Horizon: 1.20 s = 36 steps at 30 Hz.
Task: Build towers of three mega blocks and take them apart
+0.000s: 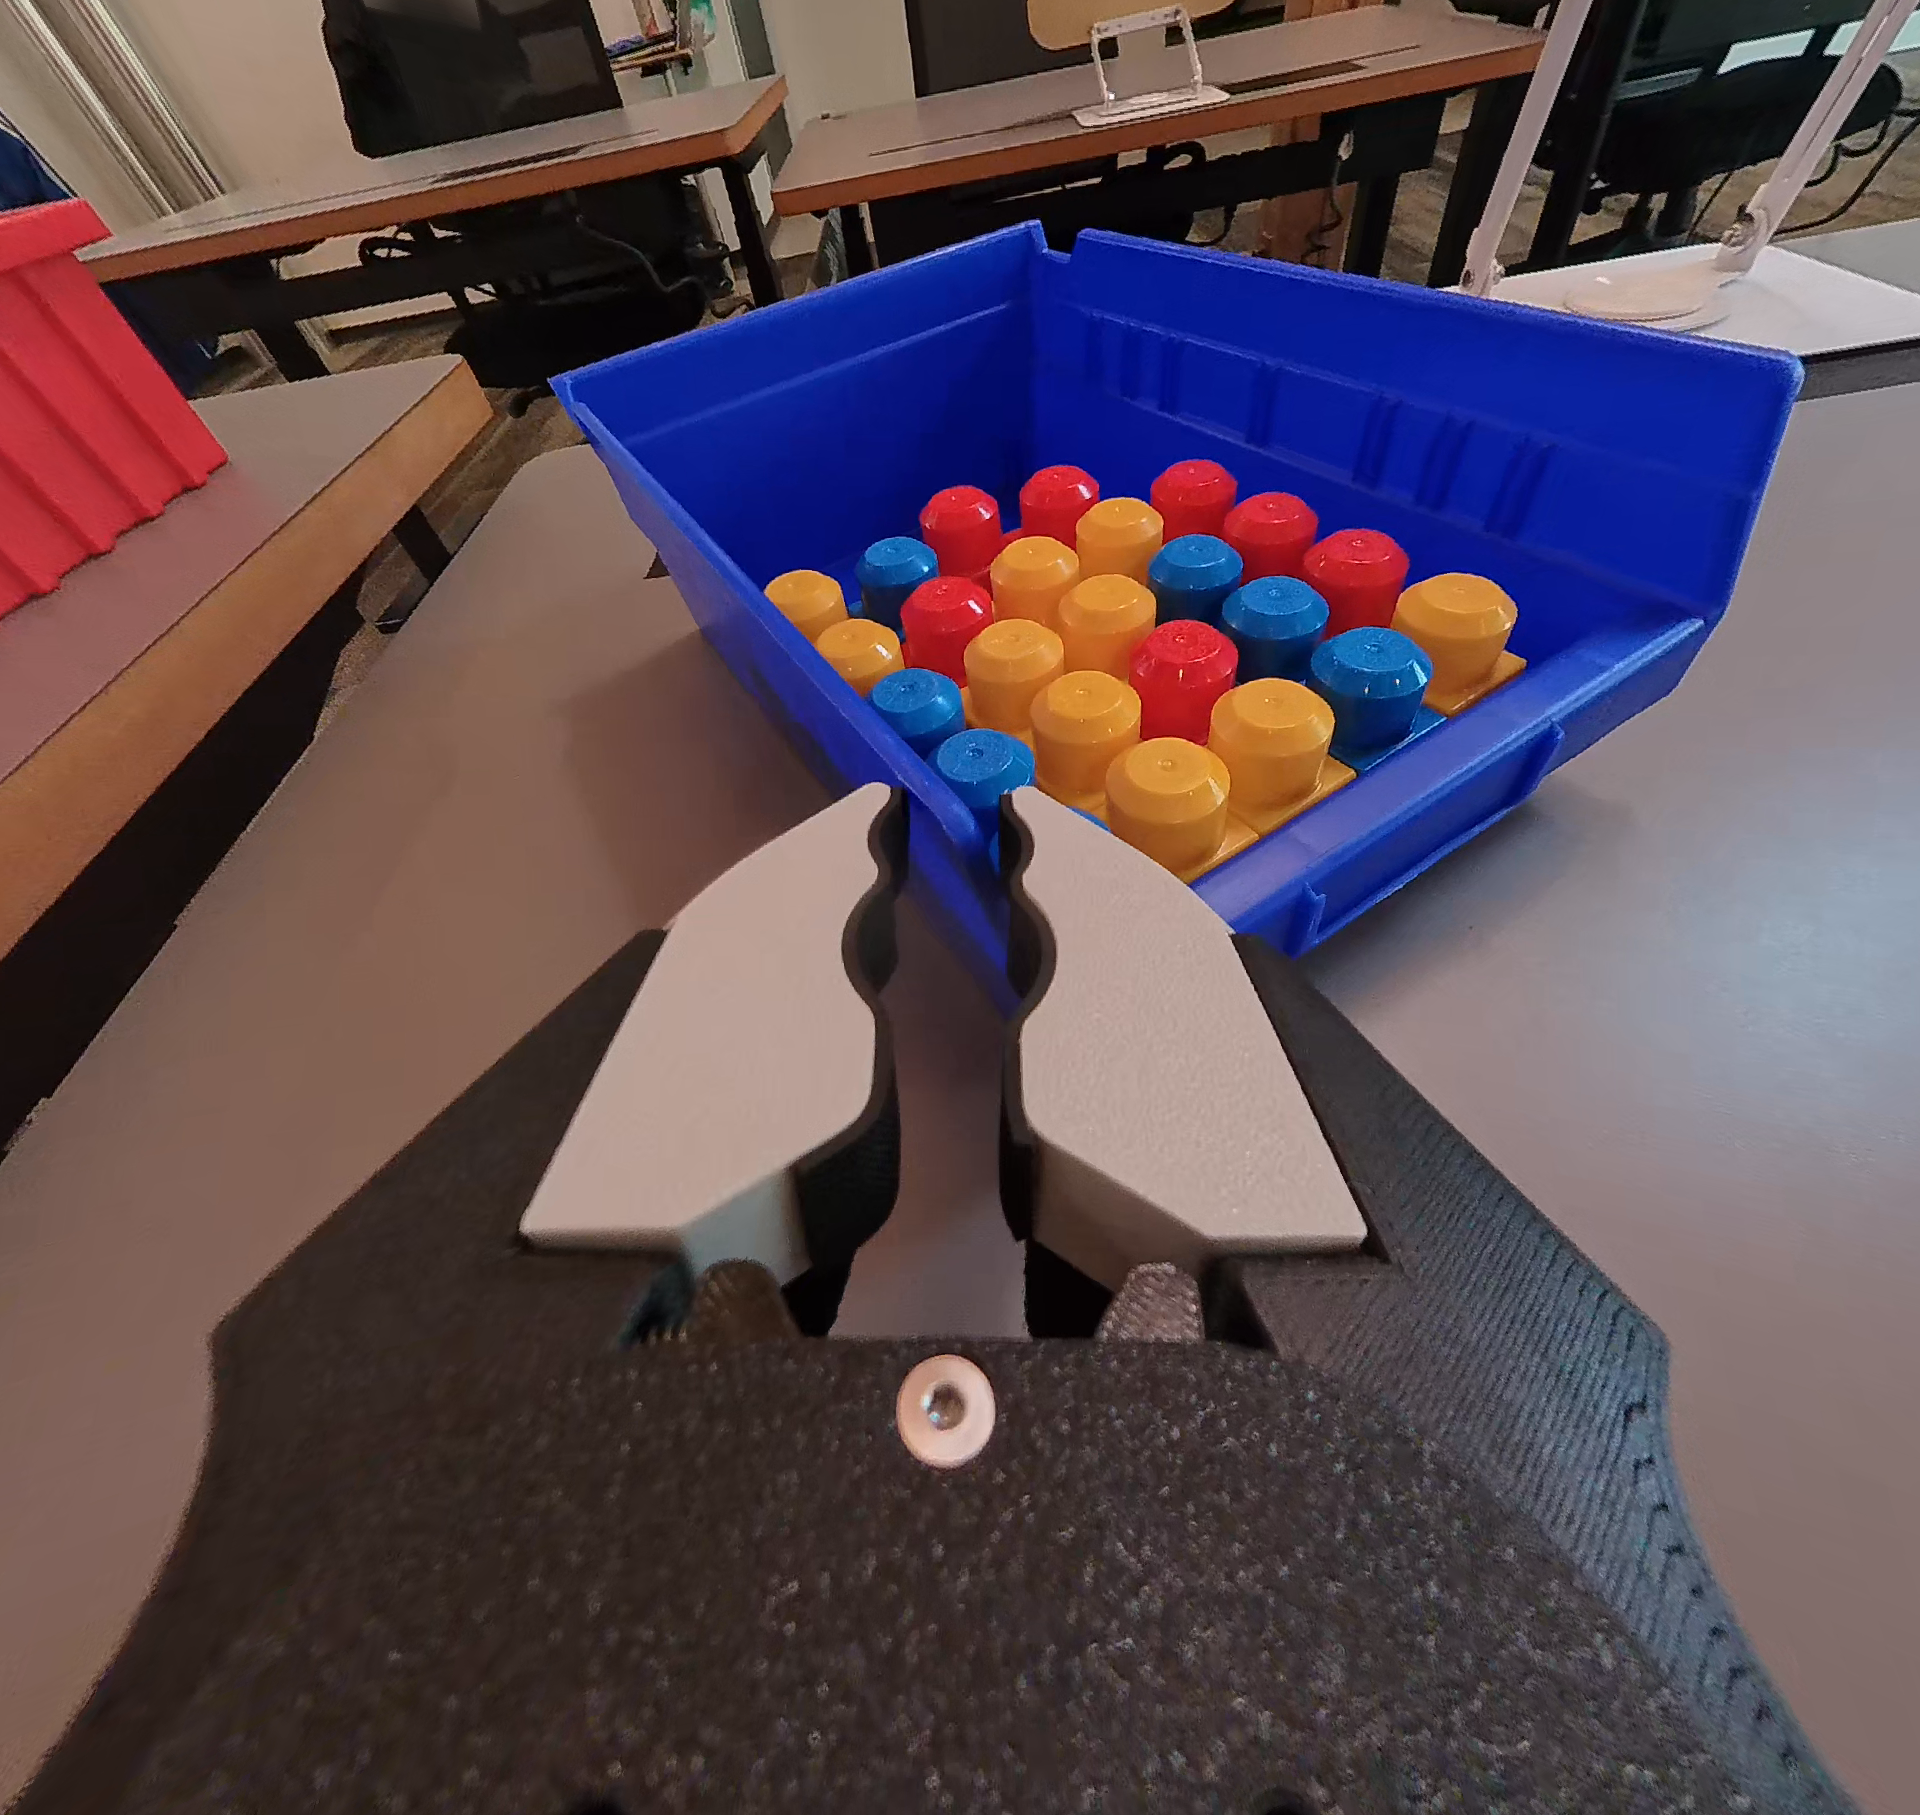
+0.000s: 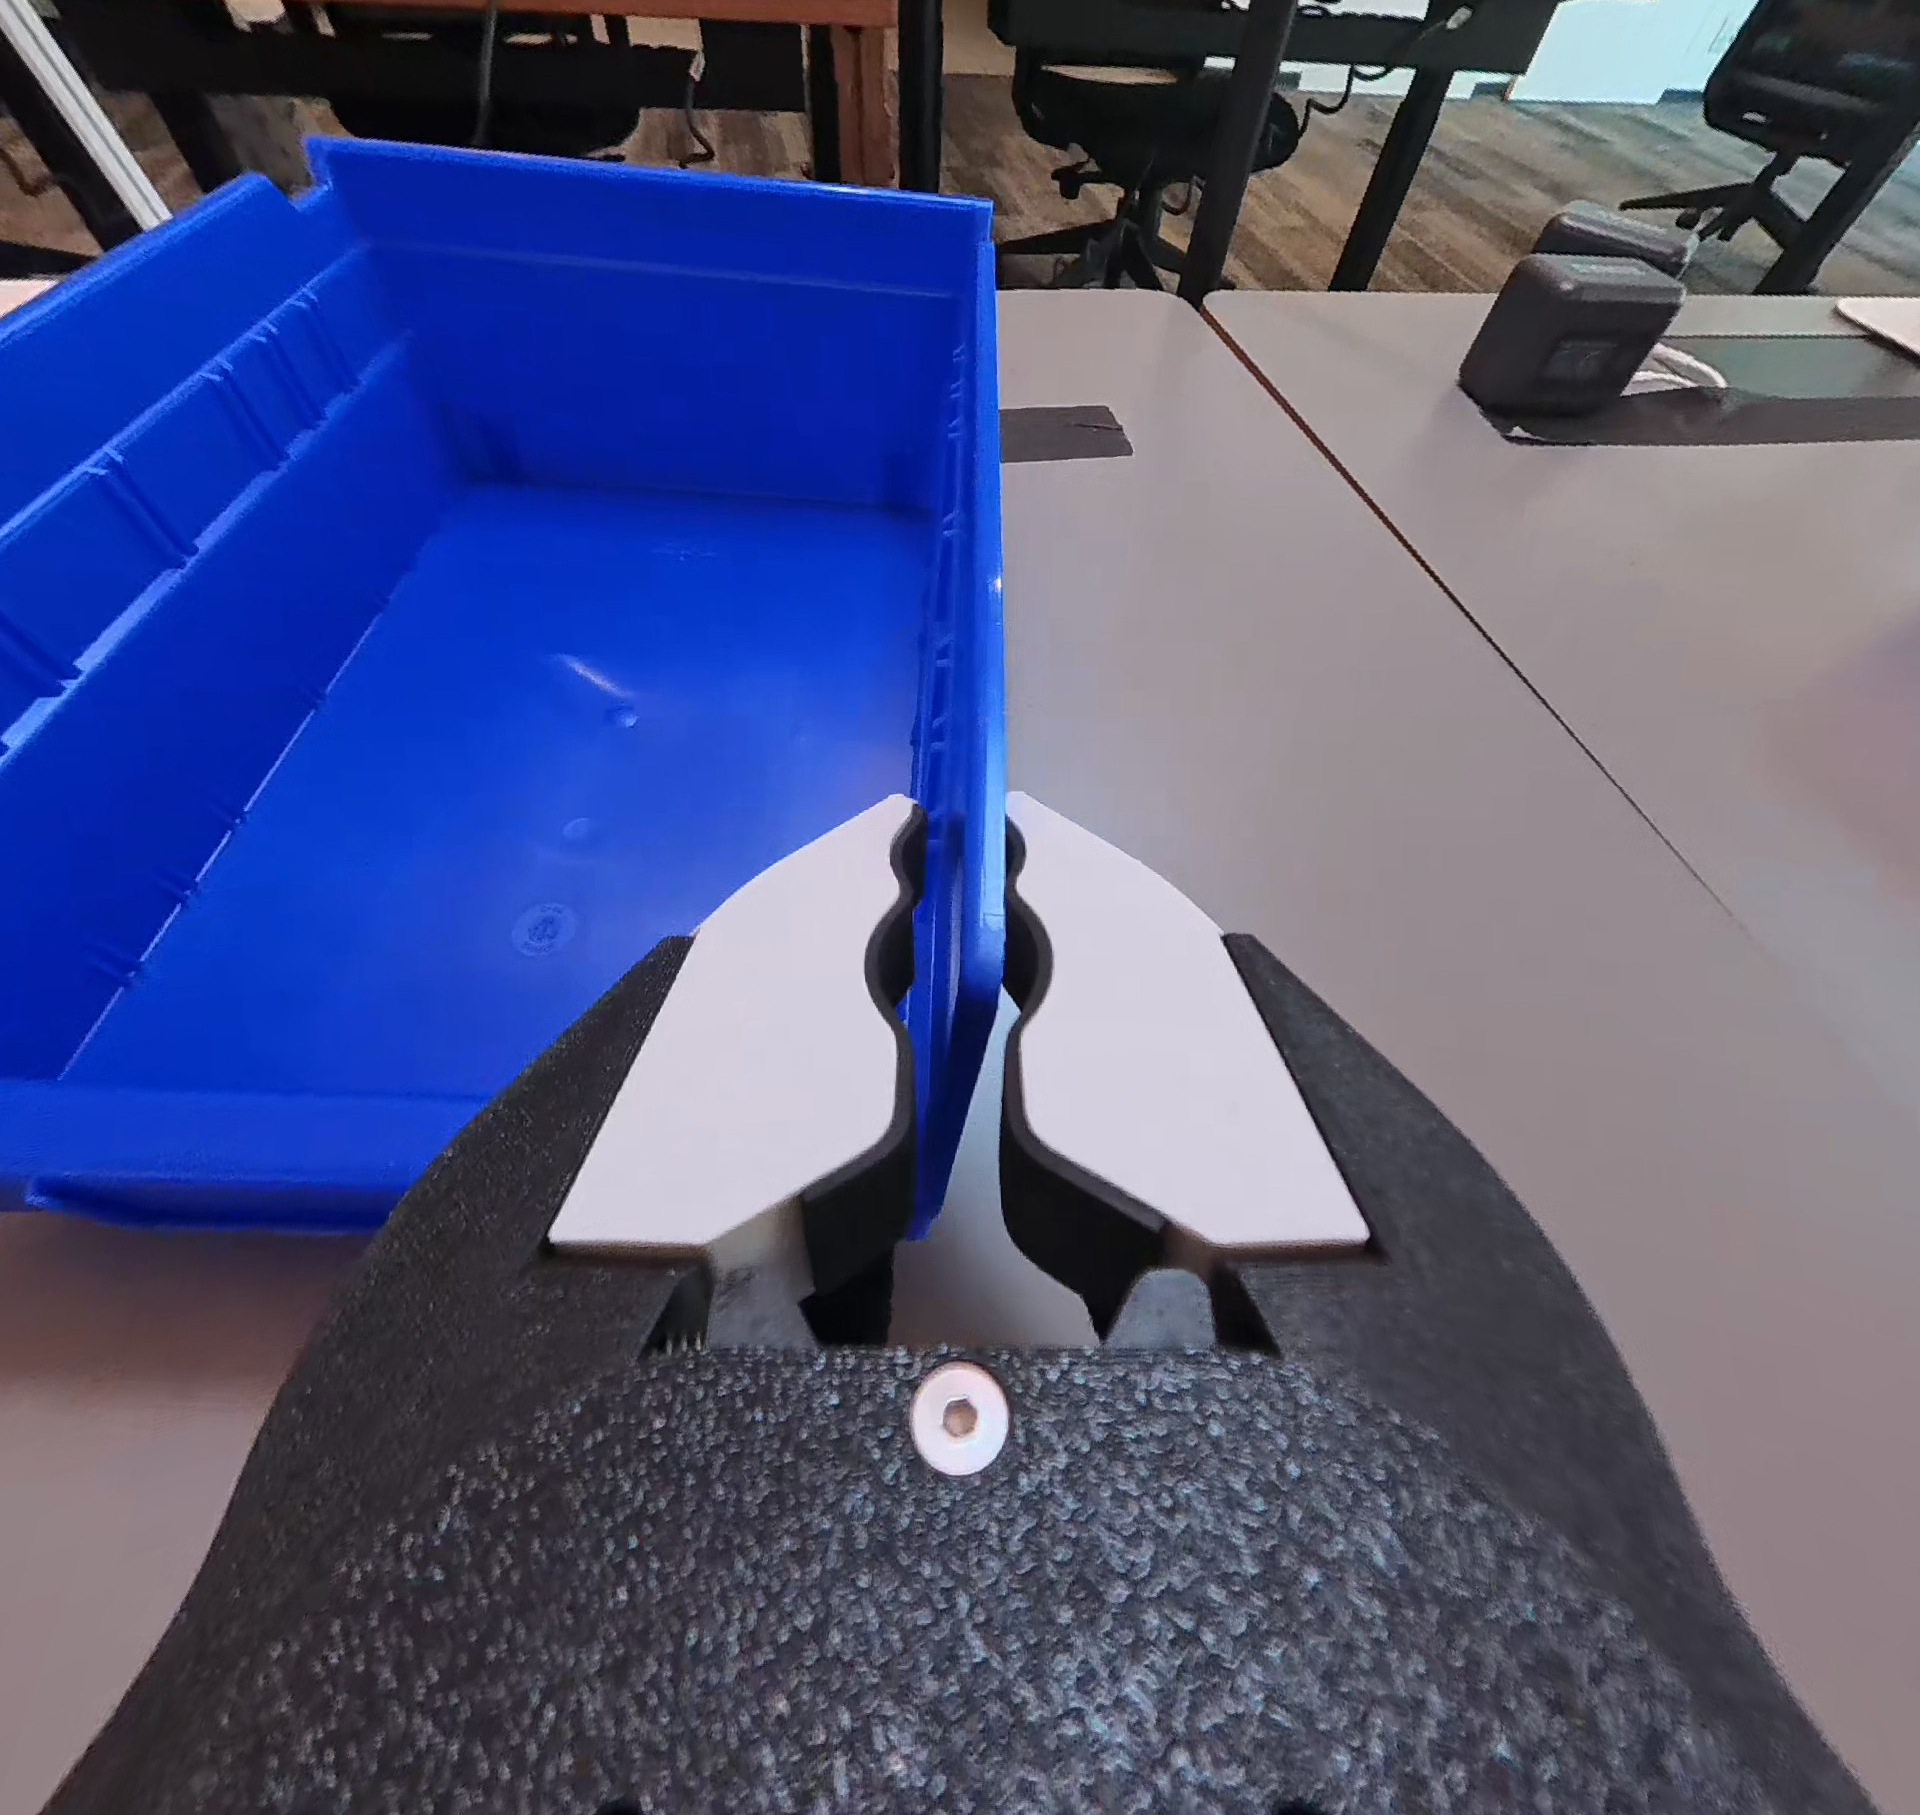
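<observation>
A grey table (image 1: 520,882) carries a blue bin (image 1: 831,435) whose near half is packed with red, yellow and blue blocks (image 1: 1091,643), all standing knob-up. In the right wrist view a blue bin (image 2: 468,726) shows only bare floor; whether it is the same bin I cannot tell. A red bin (image 1: 73,394) sits far left on a neighbouring table. The left gripper (image 1: 951,809) hovers at the near left wall of the block bin, narrowly parted and holding nothing. The right gripper (image 2: 961,820) straddles its bin's right wall, fingers narrowly parted either side.
</observation>
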Tool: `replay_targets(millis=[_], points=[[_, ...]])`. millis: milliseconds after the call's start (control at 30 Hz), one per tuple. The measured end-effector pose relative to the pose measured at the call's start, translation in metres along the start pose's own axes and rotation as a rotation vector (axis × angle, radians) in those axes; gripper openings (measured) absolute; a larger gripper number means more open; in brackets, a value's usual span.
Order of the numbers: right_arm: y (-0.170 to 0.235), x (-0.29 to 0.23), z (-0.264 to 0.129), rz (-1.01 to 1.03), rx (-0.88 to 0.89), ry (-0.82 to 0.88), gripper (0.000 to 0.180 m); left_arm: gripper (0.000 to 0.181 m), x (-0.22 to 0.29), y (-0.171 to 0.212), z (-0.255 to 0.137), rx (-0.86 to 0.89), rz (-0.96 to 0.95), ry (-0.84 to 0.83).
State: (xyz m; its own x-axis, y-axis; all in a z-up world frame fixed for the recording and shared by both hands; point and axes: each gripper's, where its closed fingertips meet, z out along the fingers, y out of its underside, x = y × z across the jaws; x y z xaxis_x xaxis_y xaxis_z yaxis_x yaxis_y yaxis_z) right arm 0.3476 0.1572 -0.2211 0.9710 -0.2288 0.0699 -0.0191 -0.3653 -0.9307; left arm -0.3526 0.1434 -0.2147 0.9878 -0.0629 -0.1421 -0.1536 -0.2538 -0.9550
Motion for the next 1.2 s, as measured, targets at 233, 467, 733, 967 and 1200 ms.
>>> replay_targets(millis=[233, 467, 733, 967, 1200], points=[[0.001, 0.003, -0.001, 0.028, 0.000, 0.038, 0.011, 0.015, 0.000, 0.000, -0.001, -0.008, 0.000, -0.011], [0.000, 0.015, 0.002, 0.054, 0.000, 0.117, 0.011, 0.009, -0.022, 0.004, -0.002, -0.027, -0.056, -0.116], [-0.004, 0.011, 0.010, 0.044, 0.011, 0.154, 0.012, 0.003, -0.066, 0.010, -0.010, 0.020, -0.297, -0.208], [-0.002, 0.005, 0.006, 0.043, 0.025, 0.099, 0.019, 0.004, -0.089, 0.008, -0.024, 0.105, -0.454, -0.265], [0.001, -0.004, 0.004, 0.036, 0.008, 0.065, 0.023, 0.005, -0.094, 0.010, -0.028, 0.122, -0.452, -0.302]])
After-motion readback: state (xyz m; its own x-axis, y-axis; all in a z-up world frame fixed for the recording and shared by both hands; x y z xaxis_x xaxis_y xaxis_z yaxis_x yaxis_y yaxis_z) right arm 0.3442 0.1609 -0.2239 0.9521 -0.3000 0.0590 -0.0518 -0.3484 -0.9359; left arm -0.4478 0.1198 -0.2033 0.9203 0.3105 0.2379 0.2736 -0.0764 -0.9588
